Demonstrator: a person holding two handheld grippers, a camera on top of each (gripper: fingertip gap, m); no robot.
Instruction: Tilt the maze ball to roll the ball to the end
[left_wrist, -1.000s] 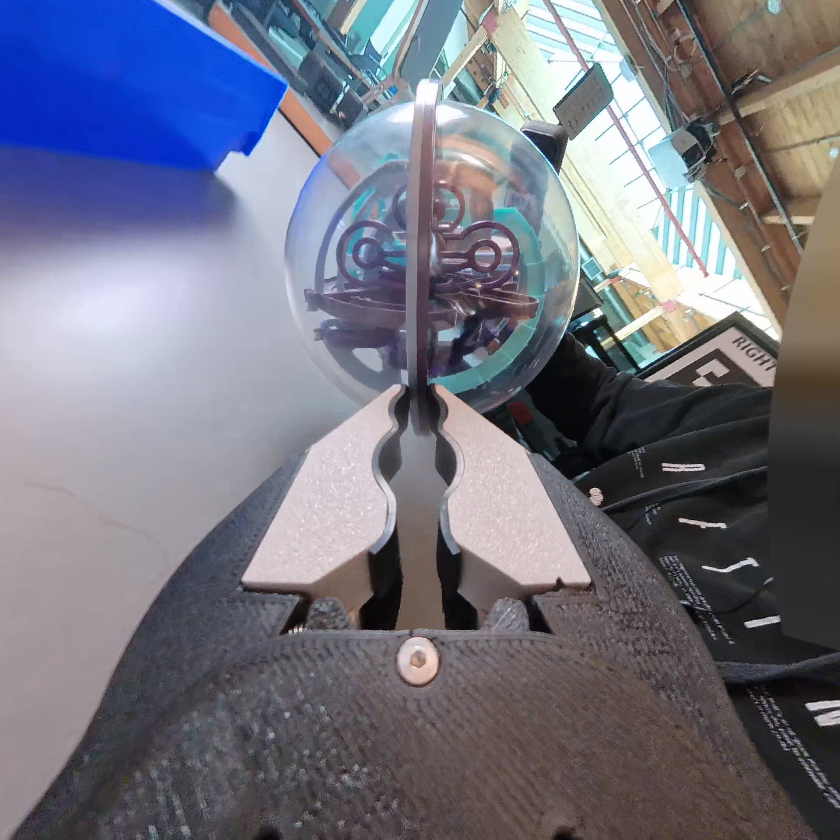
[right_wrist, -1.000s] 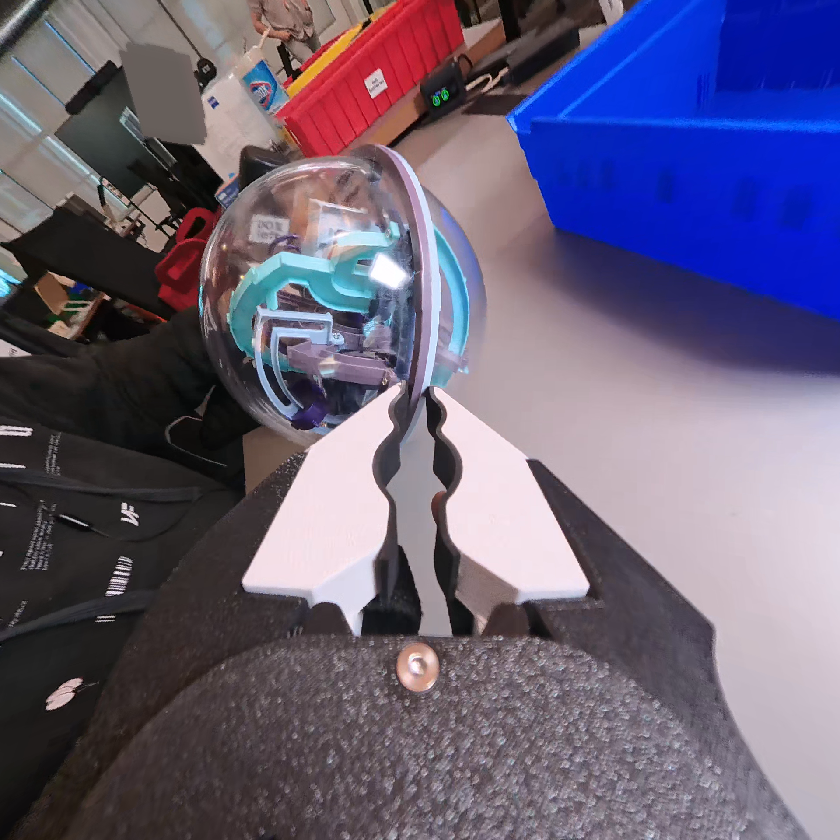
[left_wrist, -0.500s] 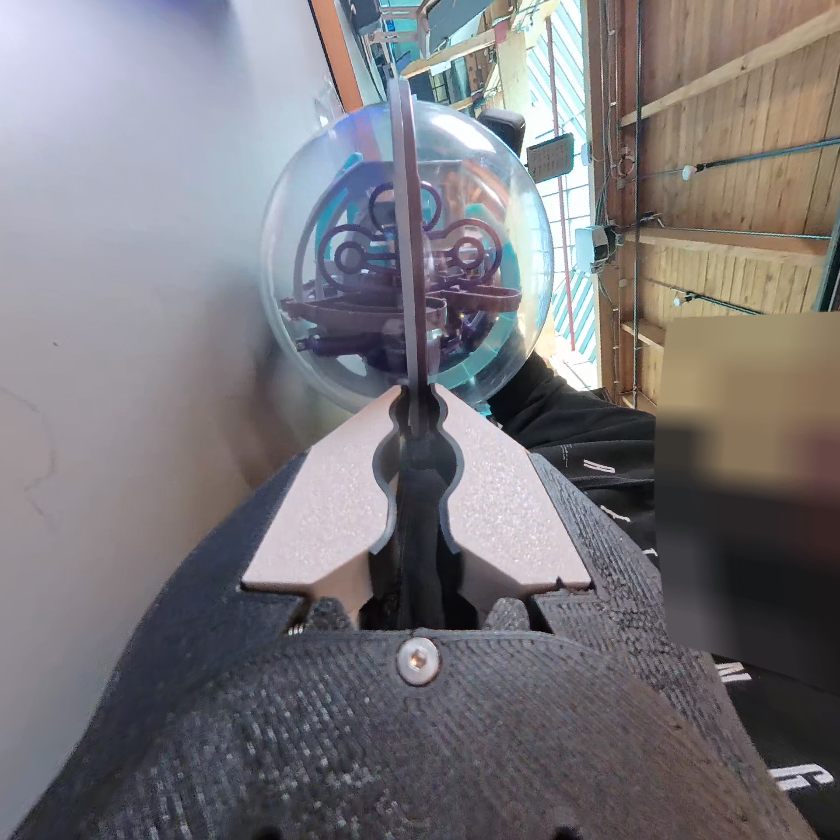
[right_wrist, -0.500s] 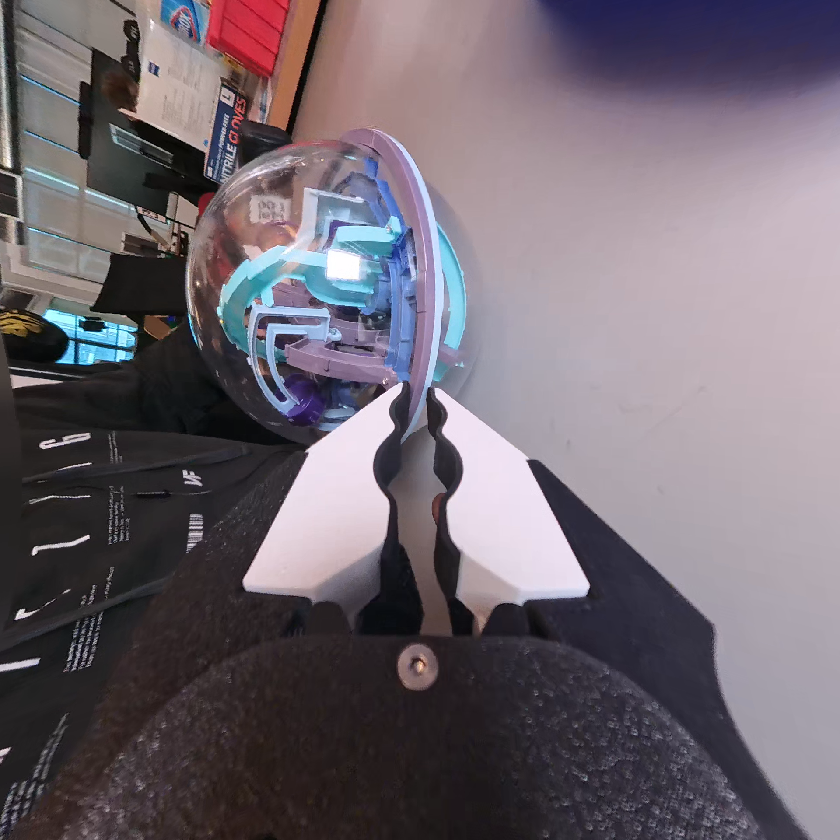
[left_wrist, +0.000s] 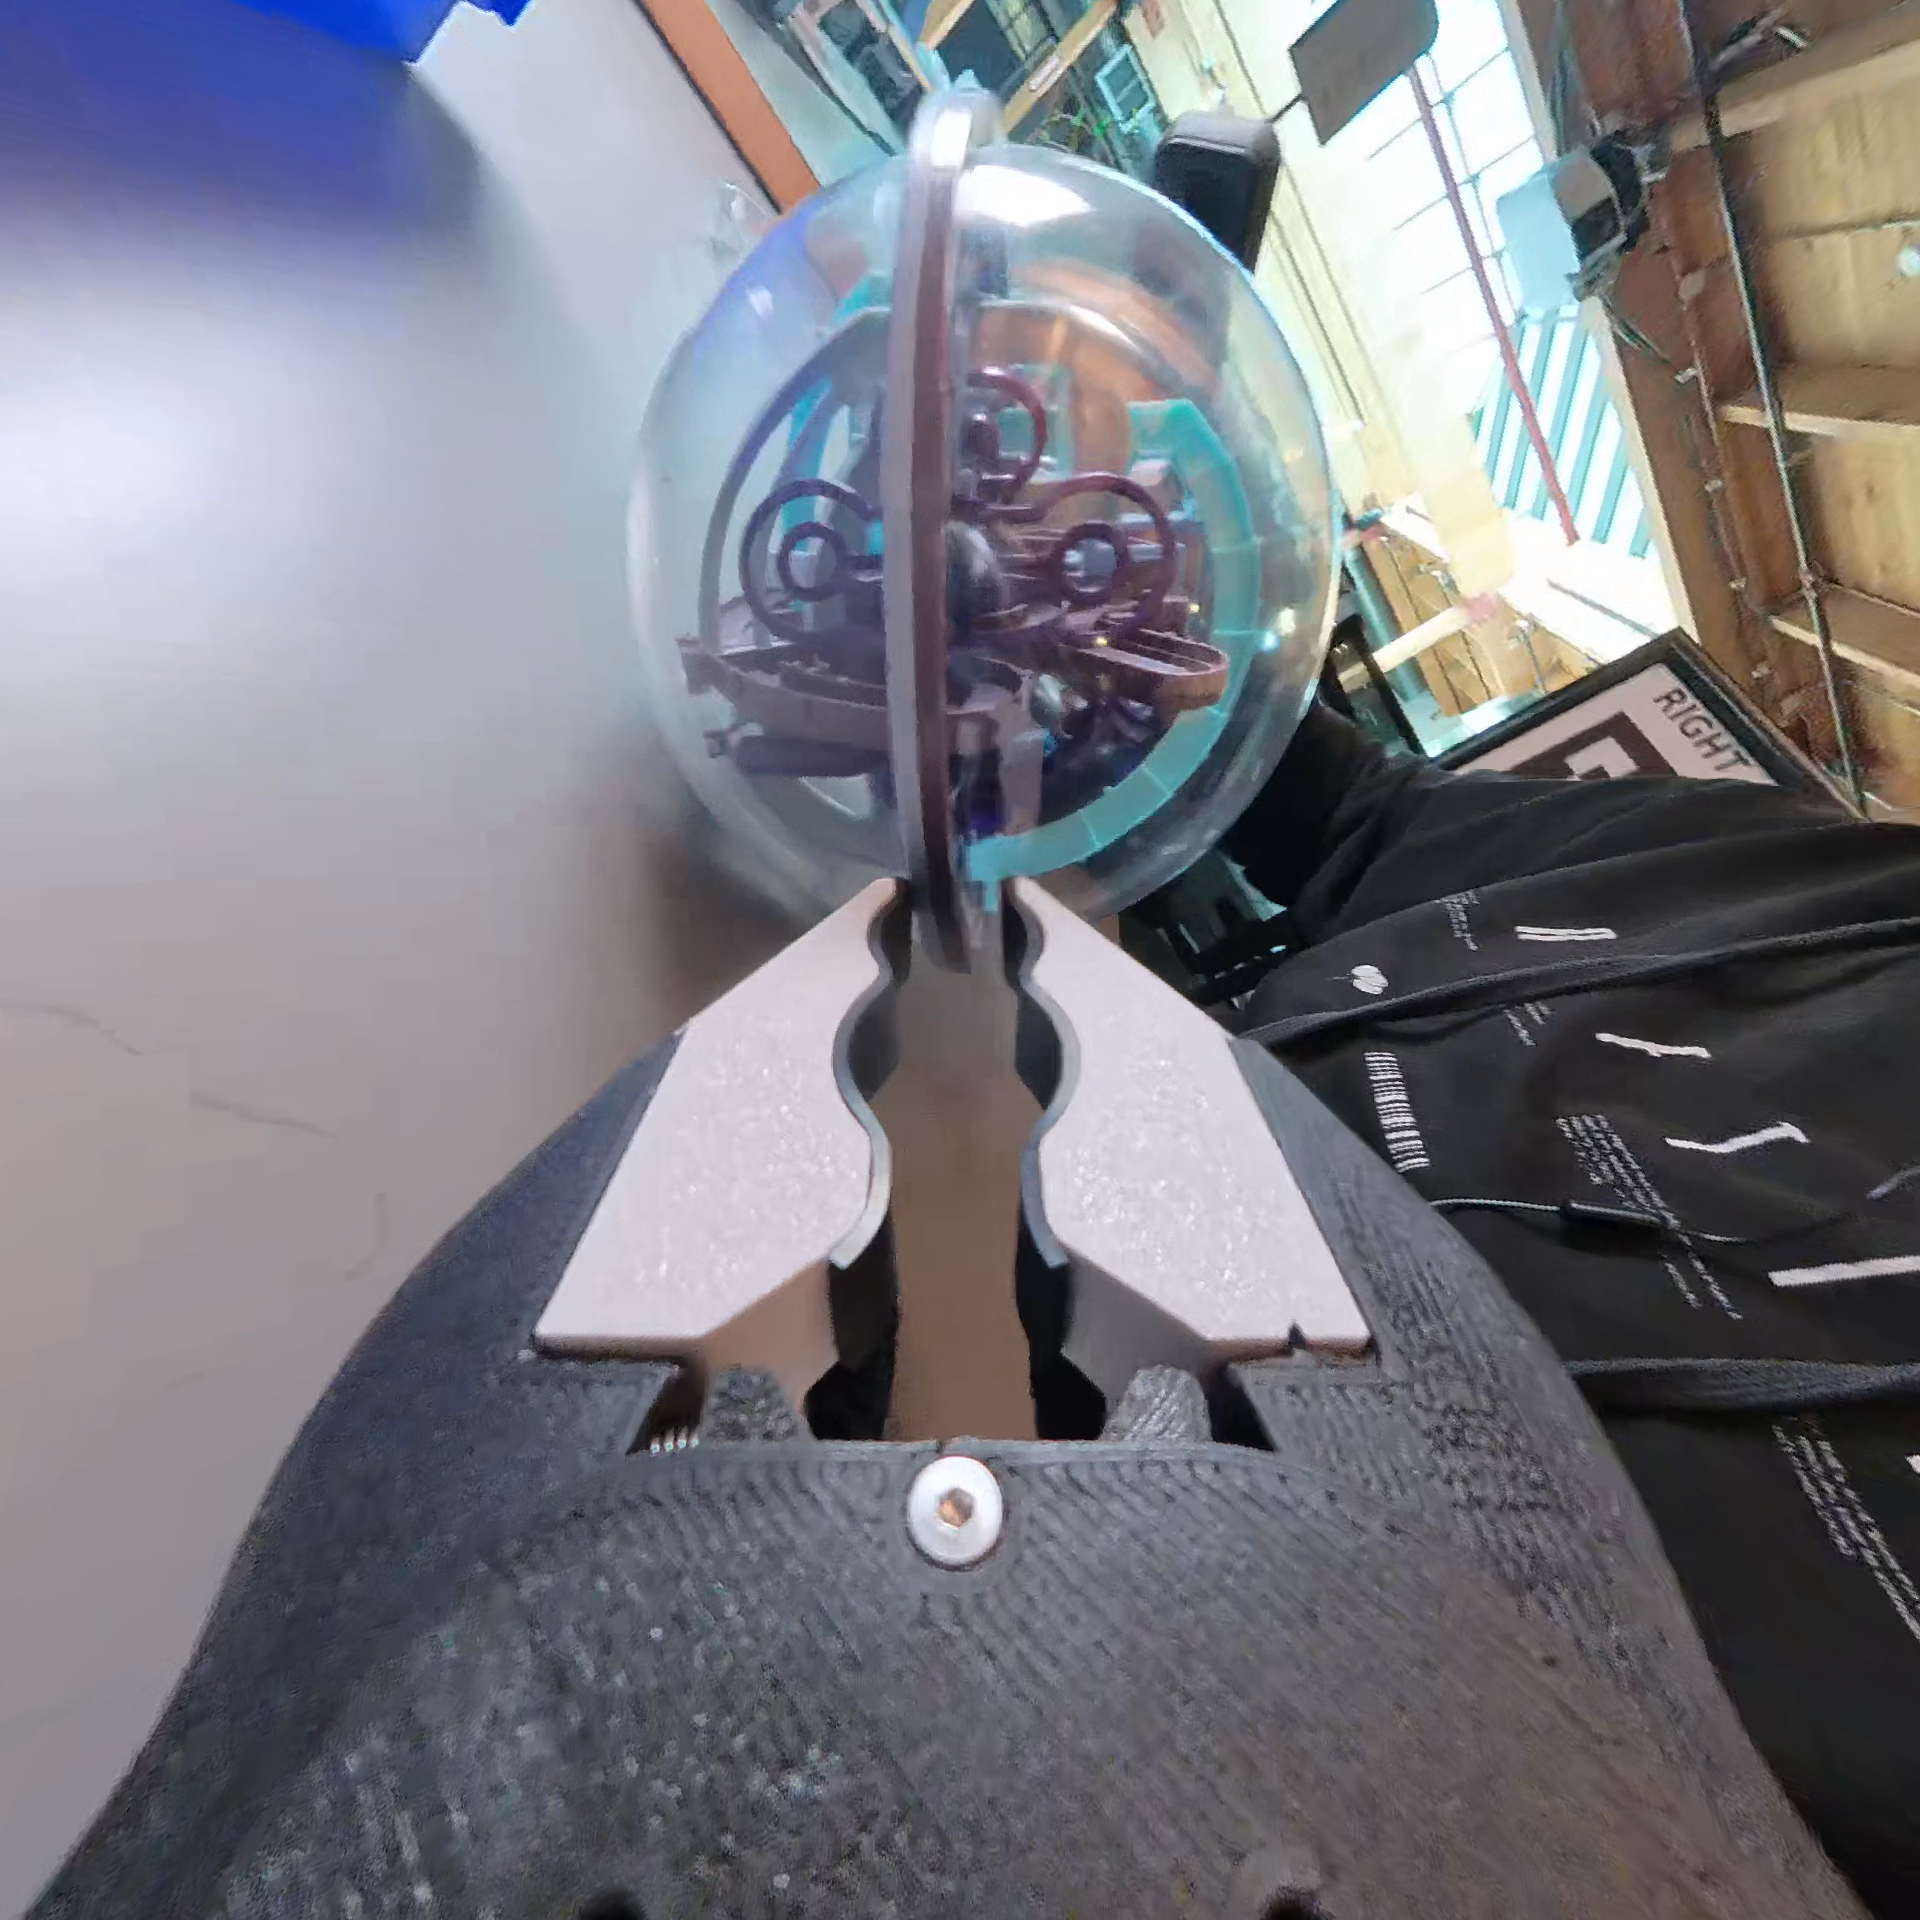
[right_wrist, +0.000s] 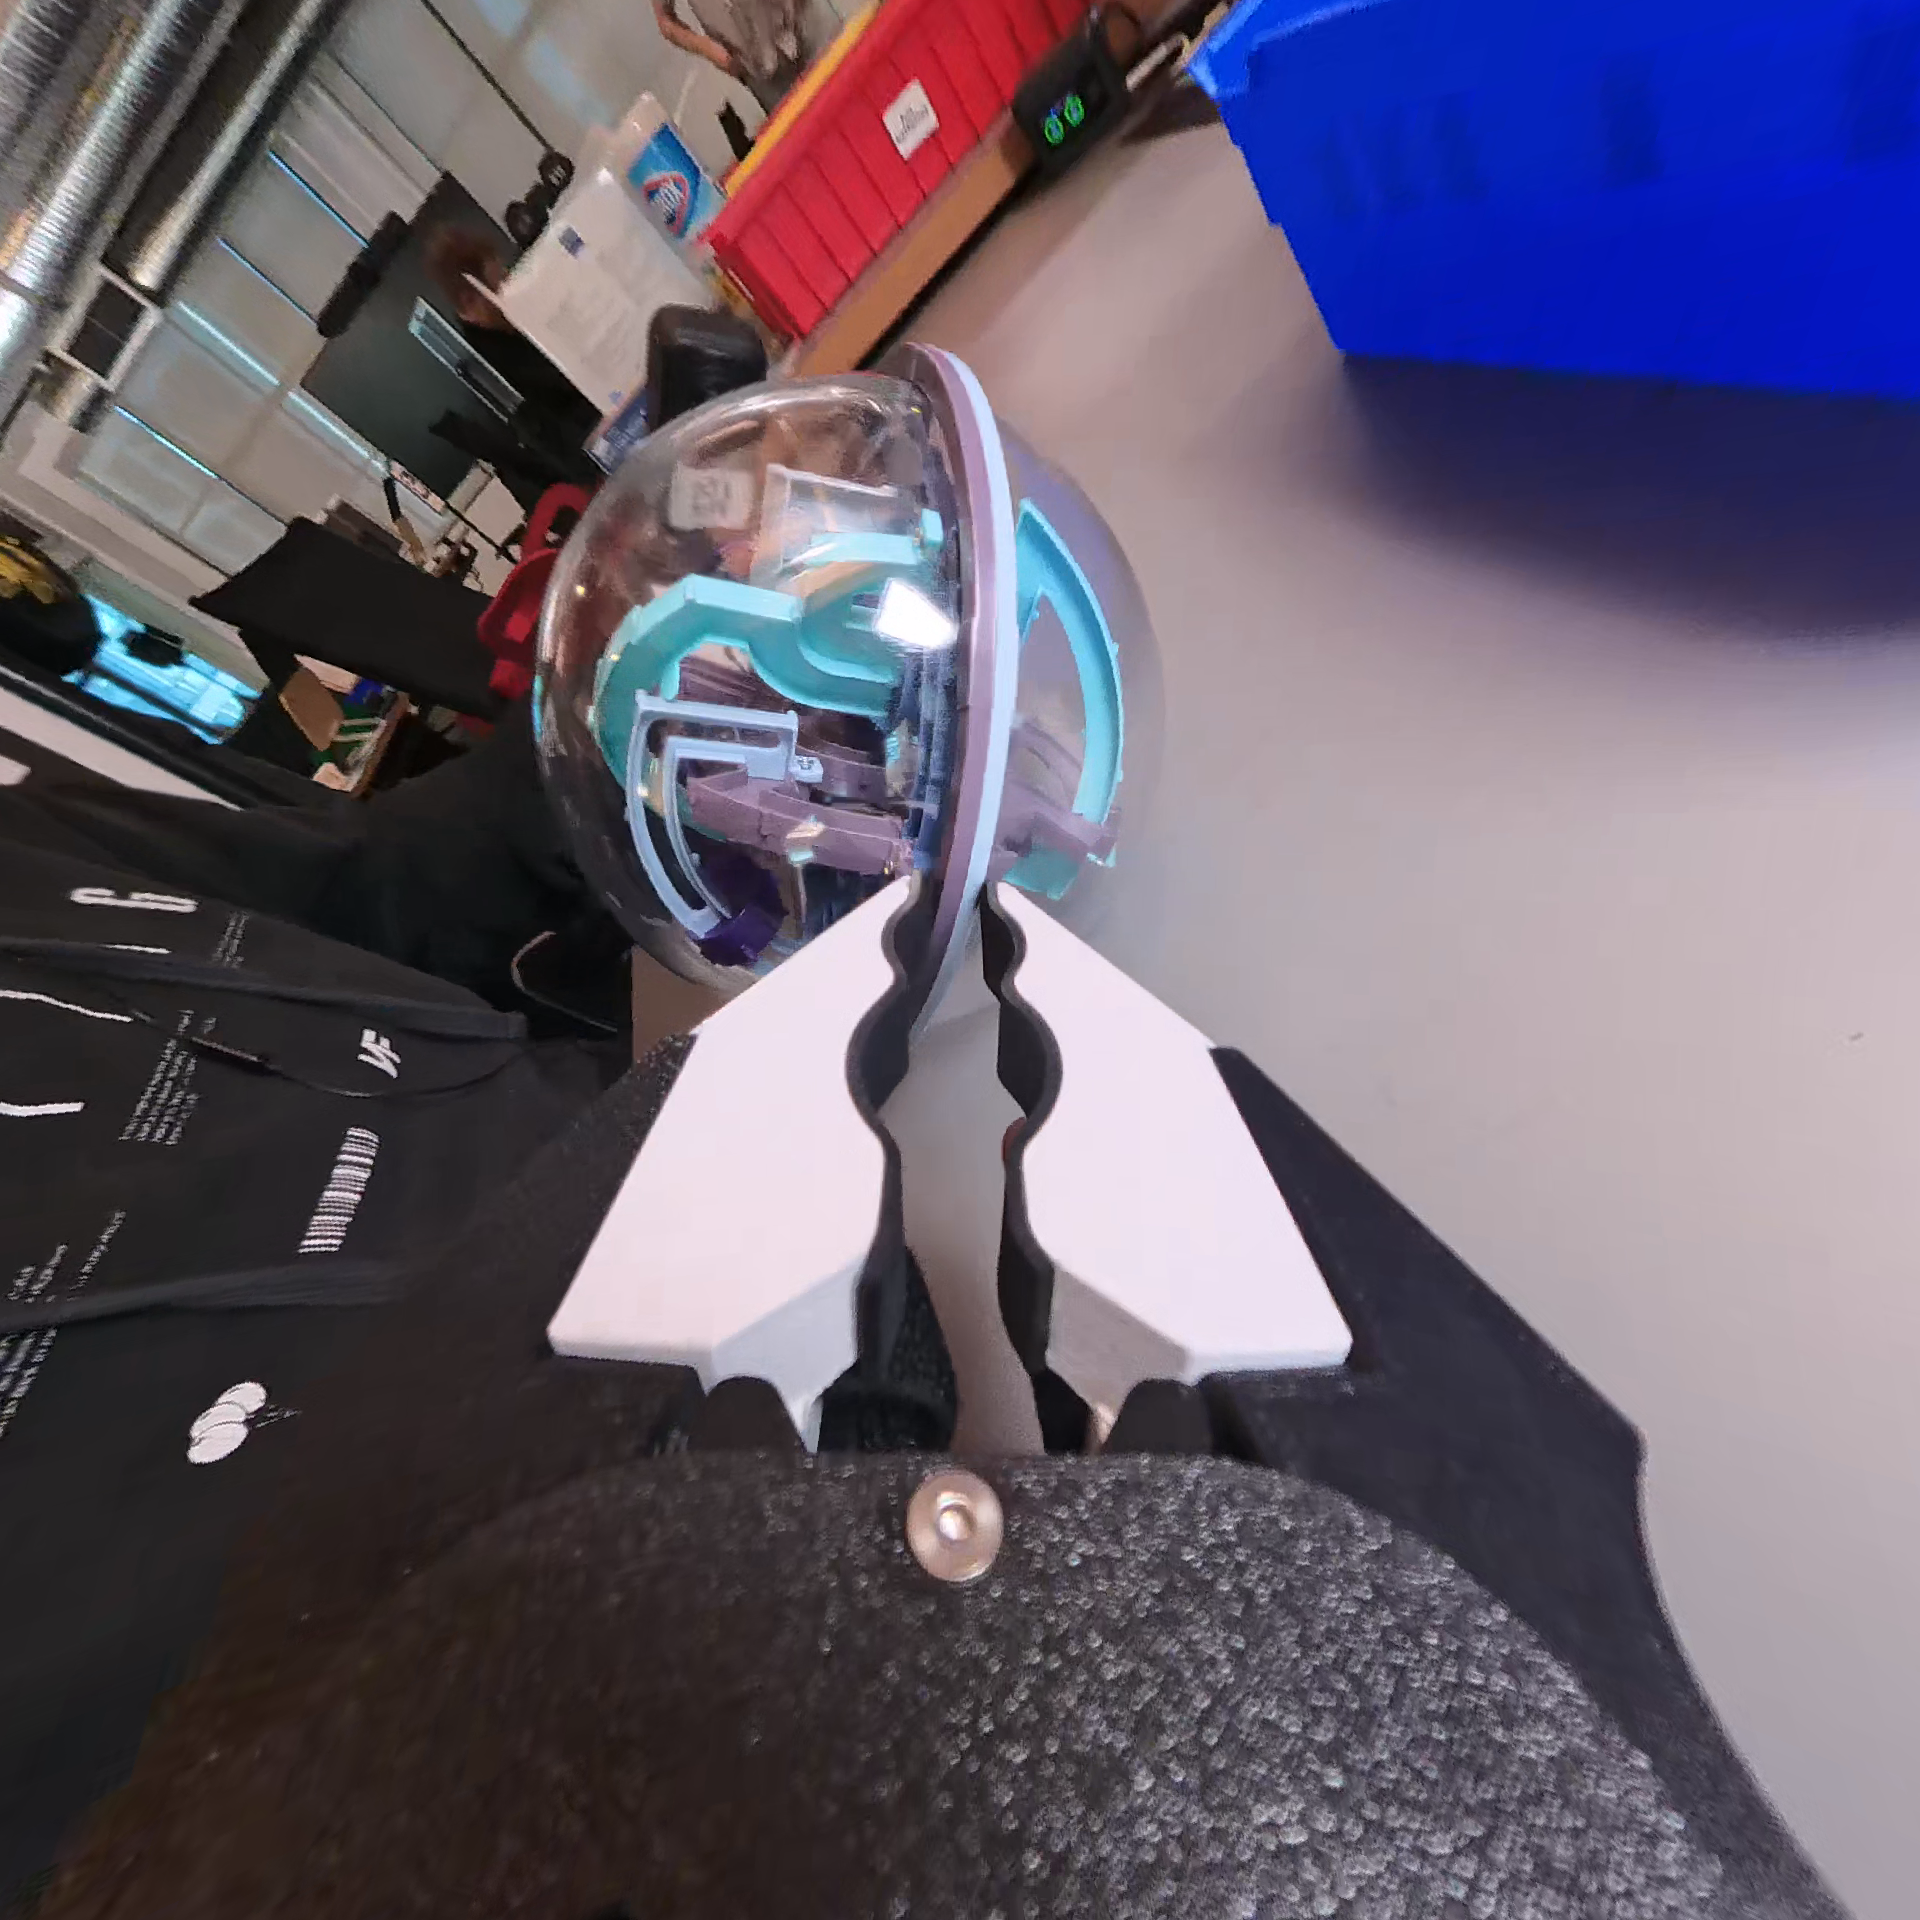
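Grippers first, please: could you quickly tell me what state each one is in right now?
Left gripper: shut on the maze ball, pinching its rim.
Right gripper: shut on the maze ball's rim too.

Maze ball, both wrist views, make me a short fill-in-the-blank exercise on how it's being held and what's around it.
1. Both grippers grip the maze ball by its flat purple ____.
2. The bin on the grey table beyond the ball is ____.
3. The shell of the ball is ____, so the tracks inside show.
4. In the right wrist view, the farther bins are ____.

Missing words: rim; blue; clear; red
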